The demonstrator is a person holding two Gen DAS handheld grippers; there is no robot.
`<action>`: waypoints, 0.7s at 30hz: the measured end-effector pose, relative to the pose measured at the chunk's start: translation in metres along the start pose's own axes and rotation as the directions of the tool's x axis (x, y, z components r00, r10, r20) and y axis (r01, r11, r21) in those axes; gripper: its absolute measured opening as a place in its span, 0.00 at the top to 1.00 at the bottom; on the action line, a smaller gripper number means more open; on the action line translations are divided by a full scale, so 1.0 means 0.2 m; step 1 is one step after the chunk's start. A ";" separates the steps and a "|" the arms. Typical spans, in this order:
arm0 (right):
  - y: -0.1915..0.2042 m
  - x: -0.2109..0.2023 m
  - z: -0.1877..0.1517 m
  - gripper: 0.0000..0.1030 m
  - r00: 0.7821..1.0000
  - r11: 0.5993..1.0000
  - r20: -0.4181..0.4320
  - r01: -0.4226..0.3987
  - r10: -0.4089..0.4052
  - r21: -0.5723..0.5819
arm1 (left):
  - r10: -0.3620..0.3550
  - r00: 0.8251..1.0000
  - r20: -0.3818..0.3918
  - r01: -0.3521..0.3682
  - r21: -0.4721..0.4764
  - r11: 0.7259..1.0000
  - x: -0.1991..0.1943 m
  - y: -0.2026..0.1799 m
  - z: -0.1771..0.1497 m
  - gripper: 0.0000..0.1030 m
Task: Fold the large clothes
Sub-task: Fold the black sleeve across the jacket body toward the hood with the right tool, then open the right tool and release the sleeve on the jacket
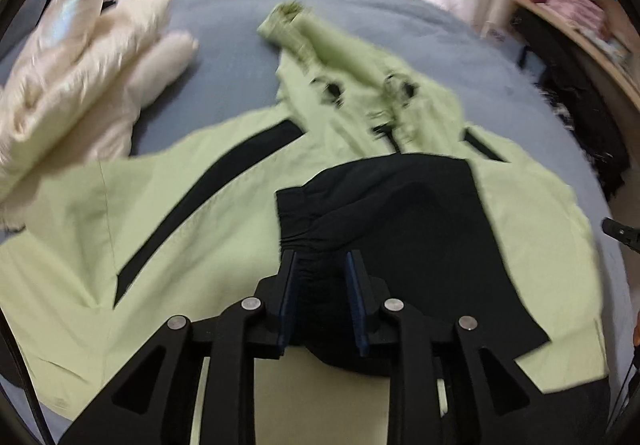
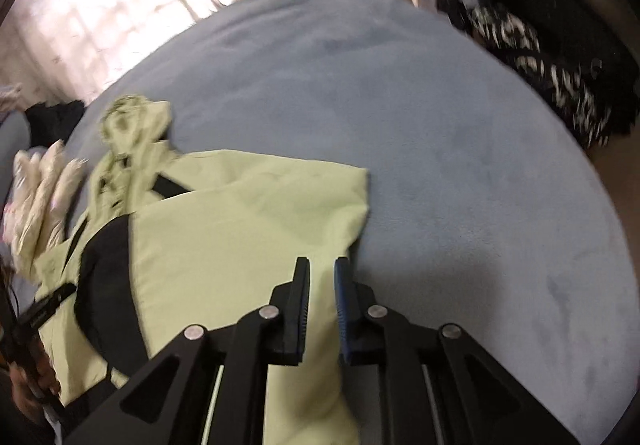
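Note:
A light green jacket (image 1: pixel 224 201) with black panels lies spread on the blue bed, its hood (image 1: pixel 304 29) toward the far end. A black sleeve with an elastic cuff (image 1: pixel 304 213) is folded over the jacket's body. My left gripper (image 1: pixel 322 265) has the gathered black cuff fabric between its fingers, which stand partly apart. In the right wrist view the jacket (image 2: pixel 224 229) lies left of center. My right gripper (image 2: pixel 321 273) is over the jacket's right edge, with green fabric between its narrowly parted fingers.
A cream puffy jacket (image 1: pixel 80 85) lies at the bed's far left. The blue bedcover (image 2: pixel 440 149) stretches to the right. A wooden shelf (image 1: pixel 576 29) with clothes and a dark patterned cloth (image 2: pixel 560 85) stand off the bed's right side. Curtained windows are behind.

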State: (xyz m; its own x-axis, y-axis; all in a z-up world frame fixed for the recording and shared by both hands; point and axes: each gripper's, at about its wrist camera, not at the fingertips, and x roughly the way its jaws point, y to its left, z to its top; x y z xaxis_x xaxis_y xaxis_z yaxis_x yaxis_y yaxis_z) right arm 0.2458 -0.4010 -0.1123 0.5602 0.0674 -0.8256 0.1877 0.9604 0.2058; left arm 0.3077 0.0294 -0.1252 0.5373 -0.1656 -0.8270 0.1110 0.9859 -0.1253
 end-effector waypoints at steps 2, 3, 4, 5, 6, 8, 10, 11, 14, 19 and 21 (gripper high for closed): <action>0.11 -0.04 -0.06 0.85 0.999 0.998 -0.012 -0.048 0.047 -0.027 | -0.058 0.998 -0.012 0.057 -0.016 0.998 -0.04 -0.02 0.00 0.76; 0.16 -0.04 -0.08 0.78 0.998 0.998 -0.028 -0.057 0.056 -0.041 | -0.100 0.994 -0.033 0.099 -0.036 0.994 -0.04 -0.04 0.00 0.76; 0.25 -0.03 -0.11 0.74 0.997 0.995 -0.050 -0.063 0.059 -0.073 | -0.109 0.993 -0.042 0.107 -0.045 0.993 -0.05 -0.06 0.00 0.76; 0.35 -0.01 -0.15 0.74 0.996 0.991 -0.062 -0.072 0.065 -0.111 | -0.104 0.994 -0.045 0.102 -0.049 0.994 -0.04 -0.10 0.00 0.76; 0.42 0.01 -0.18 0.74 0.994 0.986 -0.070 -0.090 0.080 -0.140 | -0.092 0.995 -0.046 0.090 -0.049 0.995 -0.02 -0.14 -0.01 0.76; 0.56 0.07 -0.24 0.74 0.989 0.976 -0.089 -0.129 0.115 -0.176 | -0.076 0.995 -0.064 0.073 -0.051 0.996 0.05 -0.20 -0.03 0.76; 0.65 0.14 -0.30 0.74 0.989 0.973 -0.105 -0.123 0.104 -0.196 | -0.054 0.994 -0.097 0.049 -0.054 0.997 0.12 -0.25 -0.09 0.76; 0.67 0.18 -0.31 0.74 0.990 0.972 -0.113 -0.112 0.090 -0.207 | -0.029 0.993 -0.118 0.023 -0.052 0.998 0.17 -0.26 -0.11 0.76; 0.61 0.25 -0.35 0.74 0.995 0.975 -0.101 -0.020 -0.003 -0.220 | -0.010 0.992 -0.125 0.005 -0.047 0.999 0.23 -0.25 -0.16 0.76; 0.24 0.19 -0.35 0.77 0.990 0.983 -0.044 0.125 -0.132 -0.134 | -0.011 0.993 -0.116 0.011 -0.003 1.000 0.21 -0.23 -0.18 0.76; 0.11 0.16 -0.34 0.81 0.990 0.989 -0.052 0.126 -0.131 -0.083 | -0.018 0.993 -0.118 0.019 0.003 1.000 0.21 -0.22 -0.18 0.76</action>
State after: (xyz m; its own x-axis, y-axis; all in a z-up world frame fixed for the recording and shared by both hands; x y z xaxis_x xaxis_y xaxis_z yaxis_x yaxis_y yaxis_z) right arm 0.2125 -0.3599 -0.1706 0.4883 -0.0449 -0.8715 0.1891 0.9804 0.0554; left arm 0.2953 -0.0207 -0.1730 0.4330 -0.1798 -0.8833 0.1237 0.9825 -0.1393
